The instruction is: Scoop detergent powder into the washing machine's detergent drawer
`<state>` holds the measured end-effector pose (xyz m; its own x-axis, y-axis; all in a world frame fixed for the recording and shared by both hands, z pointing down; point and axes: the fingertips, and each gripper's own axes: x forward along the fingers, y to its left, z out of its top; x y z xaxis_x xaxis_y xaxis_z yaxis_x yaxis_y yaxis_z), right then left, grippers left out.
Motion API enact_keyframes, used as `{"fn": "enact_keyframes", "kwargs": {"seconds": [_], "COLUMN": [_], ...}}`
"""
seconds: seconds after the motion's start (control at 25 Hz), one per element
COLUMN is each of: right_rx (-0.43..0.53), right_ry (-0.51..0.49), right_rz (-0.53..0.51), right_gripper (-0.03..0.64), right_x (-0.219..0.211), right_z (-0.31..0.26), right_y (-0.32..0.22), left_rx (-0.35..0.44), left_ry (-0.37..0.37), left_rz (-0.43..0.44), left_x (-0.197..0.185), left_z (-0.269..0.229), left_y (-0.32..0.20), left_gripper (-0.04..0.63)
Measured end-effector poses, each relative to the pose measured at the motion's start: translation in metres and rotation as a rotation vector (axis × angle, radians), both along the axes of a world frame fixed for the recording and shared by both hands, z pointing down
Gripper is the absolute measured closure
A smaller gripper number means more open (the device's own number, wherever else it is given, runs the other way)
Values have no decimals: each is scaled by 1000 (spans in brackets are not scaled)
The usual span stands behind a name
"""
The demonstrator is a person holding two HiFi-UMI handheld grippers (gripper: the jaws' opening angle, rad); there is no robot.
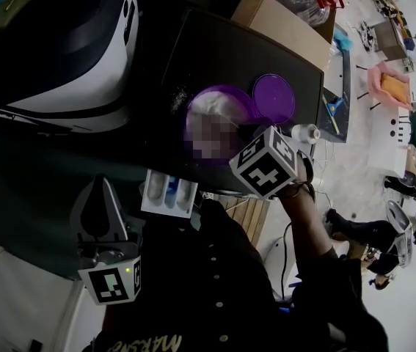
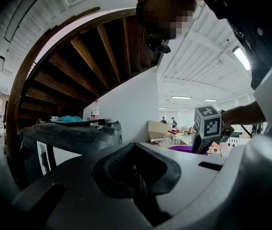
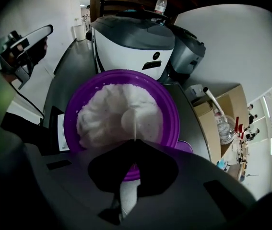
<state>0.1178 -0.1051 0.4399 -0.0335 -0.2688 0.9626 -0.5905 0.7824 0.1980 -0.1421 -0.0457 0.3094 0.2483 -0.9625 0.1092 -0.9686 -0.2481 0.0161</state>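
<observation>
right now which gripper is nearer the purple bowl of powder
Right. The right gripper hangs just above the purple bowl, its fingers shut on a white spoon over the powder. The left gripper sits well off, beside the detergent drawer.

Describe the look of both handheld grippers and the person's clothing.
Left gripper and right gripper: grey moulded bodies, black jaw recesses, each carrying a white cube with black square markers. The person wears a dark top with small pale studs.
</observation>
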Motion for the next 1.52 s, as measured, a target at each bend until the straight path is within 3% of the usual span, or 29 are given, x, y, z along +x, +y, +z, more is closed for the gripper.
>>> {"fn": "enact_keyframes", "kwargs": {"seconds": [0.4, 0.88, 1.2, 1.52], "right_rx": [219, 705, 1131, 1226], "right_ry": [108, 104, 126, 50], "right_rz": [-115, -376, -522, -604], "right_gripper": [581, 581, 581, 581], "right_x": [5, -10, -9, -15], "right_z": [-5, -43, -69, -89], "right_y": [-11, -13, 2, 19], "left_rx": [2, 40, 96, 142], "left_ry": [-3, -27, -58, -92], "left_rz": [2, -14, -52, -99], "left_x": [1, 3, 14, 22], "left_z": [0, -17, -43, -66], "left_y": [0, 4, 16, 37], "left_gripper": [588, 588, 588, 588]}}
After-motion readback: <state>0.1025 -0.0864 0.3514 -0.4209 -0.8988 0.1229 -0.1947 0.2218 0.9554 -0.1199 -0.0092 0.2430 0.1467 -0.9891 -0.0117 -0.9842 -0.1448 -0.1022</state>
